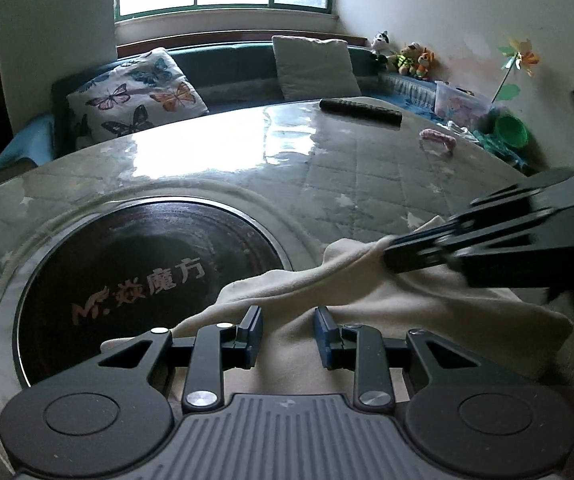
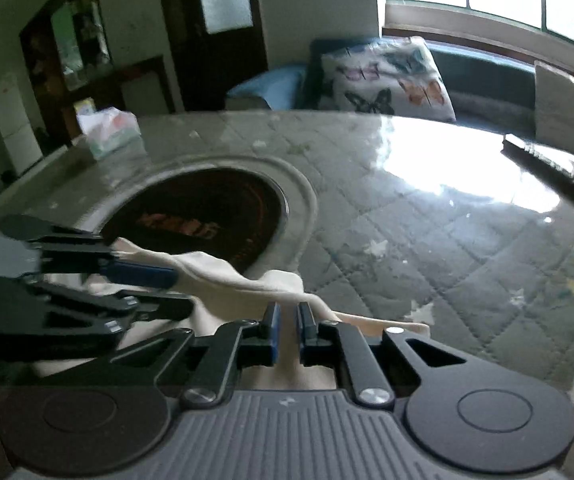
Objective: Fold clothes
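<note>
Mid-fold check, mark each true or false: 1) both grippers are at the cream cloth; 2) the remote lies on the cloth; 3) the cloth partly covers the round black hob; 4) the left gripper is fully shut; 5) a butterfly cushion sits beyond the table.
1) True: the left gripper and right gripper are both at the cloth.
2) False: the remote lies far off, near the table's far edge.
3) True: its edge overlaps the hob.
4) False: its jaws stand apart, with cloth under the gap.
5) True: the cushion is on the sofa behind.
</note>
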`<action>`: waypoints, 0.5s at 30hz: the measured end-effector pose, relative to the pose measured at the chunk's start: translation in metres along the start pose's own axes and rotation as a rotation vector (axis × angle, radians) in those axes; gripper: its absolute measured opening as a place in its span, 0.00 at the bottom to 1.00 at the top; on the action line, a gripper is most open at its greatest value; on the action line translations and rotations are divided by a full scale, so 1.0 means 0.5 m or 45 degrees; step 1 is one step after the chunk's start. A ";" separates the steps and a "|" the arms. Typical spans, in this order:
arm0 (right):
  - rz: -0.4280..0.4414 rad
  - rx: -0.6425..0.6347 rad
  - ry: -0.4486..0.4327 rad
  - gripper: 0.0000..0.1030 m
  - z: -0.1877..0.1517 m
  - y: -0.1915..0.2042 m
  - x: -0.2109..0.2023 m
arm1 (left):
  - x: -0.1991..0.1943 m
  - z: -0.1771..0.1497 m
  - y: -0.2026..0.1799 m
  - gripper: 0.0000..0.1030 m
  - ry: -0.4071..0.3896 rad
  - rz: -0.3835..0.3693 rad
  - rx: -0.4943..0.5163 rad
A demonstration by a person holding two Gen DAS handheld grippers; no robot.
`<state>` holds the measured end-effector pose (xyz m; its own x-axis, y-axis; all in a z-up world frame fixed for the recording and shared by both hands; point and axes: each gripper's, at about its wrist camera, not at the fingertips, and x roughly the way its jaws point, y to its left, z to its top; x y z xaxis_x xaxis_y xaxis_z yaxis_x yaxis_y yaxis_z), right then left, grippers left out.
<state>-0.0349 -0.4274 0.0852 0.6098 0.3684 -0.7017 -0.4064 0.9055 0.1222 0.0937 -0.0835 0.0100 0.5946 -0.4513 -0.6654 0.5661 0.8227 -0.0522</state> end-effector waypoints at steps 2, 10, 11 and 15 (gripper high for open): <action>-0.017 0.019 0.025 0.08 0.004 -0.004 0.021 | -0.014 0.009 -0.004 0.30 -0.042 -0.019 0.001; -0.024 0.028 0.019 0.08 0.002 -0.009 0.025 | 0.038 0.030 -0.010 0.27 0.006 -0.055 -0.017; -0.028 0.025 0.020 0.07 0.001 -0.009 0.026 | 0.044 0.030 -0.008 0.27 0.009 -0.054 -0.025; -0.021 0.005 -0.012 0.08 0.011 0.003 0.011 | 0.049 0.027 -0.005 0.27 0.006 -0.058 -0.036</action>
<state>-0.0284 -0.4231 0.0852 0.6227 0.3552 -0.6972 -0.3934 0.9123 0.1135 0.1147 -0.1014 0.0037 0.5659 -0.4867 -0.6655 0.5758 0.8110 -0.1035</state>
